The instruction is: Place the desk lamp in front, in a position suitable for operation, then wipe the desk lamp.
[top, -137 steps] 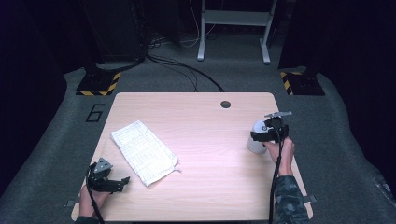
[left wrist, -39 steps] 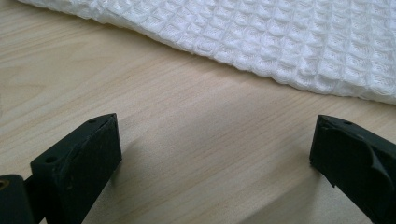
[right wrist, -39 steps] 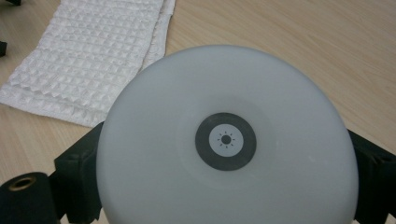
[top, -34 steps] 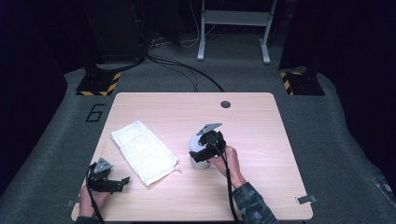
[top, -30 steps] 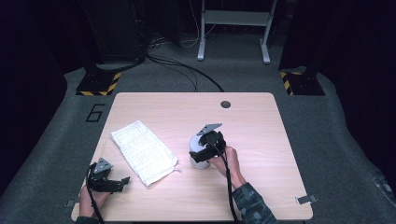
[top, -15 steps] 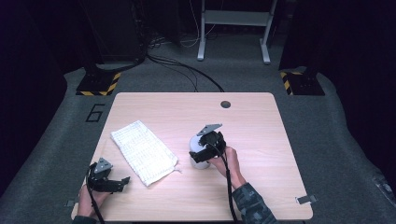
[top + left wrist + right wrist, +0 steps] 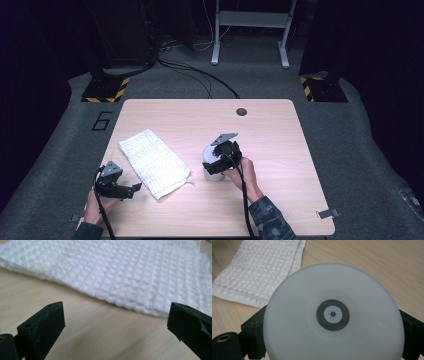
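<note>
Centrally, right tongs (image 7: 214,161) clamping white lamp (image 7: 210,159), left tongs (image 7: 131,190) wide beside cloth (image 7: 155,162)

Surface (image 7: 280,130): one, wooden, with one round dark hole (image 7: 241,111).
Cloth (image 7: 153,162): one, white, waffle-weave.
Lamp (image 7: 211,160): one, white, round-topped, with one dark ring button (image 7: 333,314).
Tongs: two, left tongs (image 7: 131,189) and right tongs (image 7: 212,165).
Hands: two.
</note>
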Demonstrator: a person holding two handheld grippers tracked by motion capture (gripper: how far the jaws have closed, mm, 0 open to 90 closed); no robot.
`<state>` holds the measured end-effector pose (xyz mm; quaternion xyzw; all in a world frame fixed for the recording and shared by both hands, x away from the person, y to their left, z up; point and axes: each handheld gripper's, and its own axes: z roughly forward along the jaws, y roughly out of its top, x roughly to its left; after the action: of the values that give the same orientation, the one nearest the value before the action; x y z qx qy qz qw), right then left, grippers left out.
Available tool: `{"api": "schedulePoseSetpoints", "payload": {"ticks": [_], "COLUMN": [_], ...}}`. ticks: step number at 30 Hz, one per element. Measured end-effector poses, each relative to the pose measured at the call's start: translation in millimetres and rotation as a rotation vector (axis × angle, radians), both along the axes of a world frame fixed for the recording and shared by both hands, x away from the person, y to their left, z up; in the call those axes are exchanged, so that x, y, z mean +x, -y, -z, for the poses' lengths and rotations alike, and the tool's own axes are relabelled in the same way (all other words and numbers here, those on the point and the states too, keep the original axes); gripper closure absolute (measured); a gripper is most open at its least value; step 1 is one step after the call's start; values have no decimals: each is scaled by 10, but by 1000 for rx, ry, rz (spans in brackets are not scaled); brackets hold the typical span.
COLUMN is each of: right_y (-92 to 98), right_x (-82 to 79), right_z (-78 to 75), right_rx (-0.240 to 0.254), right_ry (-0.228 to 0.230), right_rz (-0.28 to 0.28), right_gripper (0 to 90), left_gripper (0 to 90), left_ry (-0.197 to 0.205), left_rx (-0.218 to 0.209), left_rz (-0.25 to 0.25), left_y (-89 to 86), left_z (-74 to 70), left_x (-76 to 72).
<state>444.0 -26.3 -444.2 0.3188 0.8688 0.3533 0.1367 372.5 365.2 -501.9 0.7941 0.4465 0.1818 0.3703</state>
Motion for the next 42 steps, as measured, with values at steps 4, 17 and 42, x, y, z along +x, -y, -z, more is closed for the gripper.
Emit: {"api": "schedulePoseSetpoints", "payload": {"ticks": [4, 17, 42], "right_y": [-1, -2, 31], "right_x": [0, 1, -34], "right_z": [1, -1, 50], "right_rx": [-1, -4, 41], "right_ry": [2, 0, 35], "right_rz": [2, 2, -10], "right_gripper": [85, 85, 85], "left_gripper": [7, 6, 184], "left_ry": [13, -38, -68], "left_rx": [9, 38, 96], "left_rz": [40, 60, 44], "left_y": [77, 263, 335], "left_z": [-78, 9, 176], "left_x": [130, 612, 715]}}
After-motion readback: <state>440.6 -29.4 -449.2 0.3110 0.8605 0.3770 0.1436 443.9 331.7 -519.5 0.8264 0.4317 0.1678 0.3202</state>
